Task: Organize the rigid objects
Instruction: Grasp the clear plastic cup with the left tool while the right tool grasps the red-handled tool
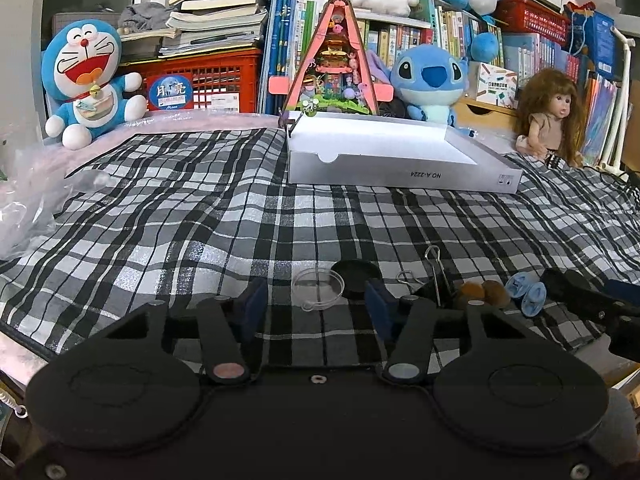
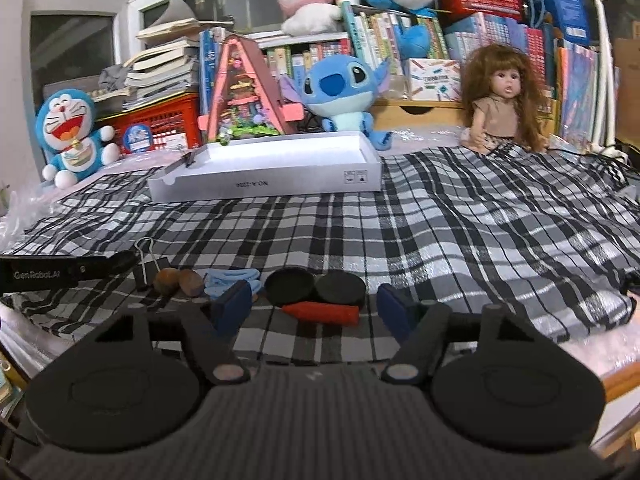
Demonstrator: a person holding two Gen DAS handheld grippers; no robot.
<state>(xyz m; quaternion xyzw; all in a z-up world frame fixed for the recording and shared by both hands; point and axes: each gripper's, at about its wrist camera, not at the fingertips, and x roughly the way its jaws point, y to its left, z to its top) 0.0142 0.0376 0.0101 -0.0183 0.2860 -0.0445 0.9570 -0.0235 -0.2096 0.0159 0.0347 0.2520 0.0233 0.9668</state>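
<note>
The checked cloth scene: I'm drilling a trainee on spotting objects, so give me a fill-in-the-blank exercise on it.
1. The white box rests on the black-and-white ____ cloth.
2. Between the right gripper's jaws lies a ____ carrot-shaped toy.
3. Ahead of the left gripper sits a clear round ____.
4. The doll has long ____ hair.

Missing words: checked; red; dish; brown

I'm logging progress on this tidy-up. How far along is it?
Barely started, it seems. Done: one black binder clip sits at the corner of the white box, which otherwise looks empty. In hand: nothing yet; the left gripper brackets the clear dish, the right gripper the orange piece, neither pressed on. Left on the cloth: black discs, brown nuts, blue pieces, another binder clip.
</note>
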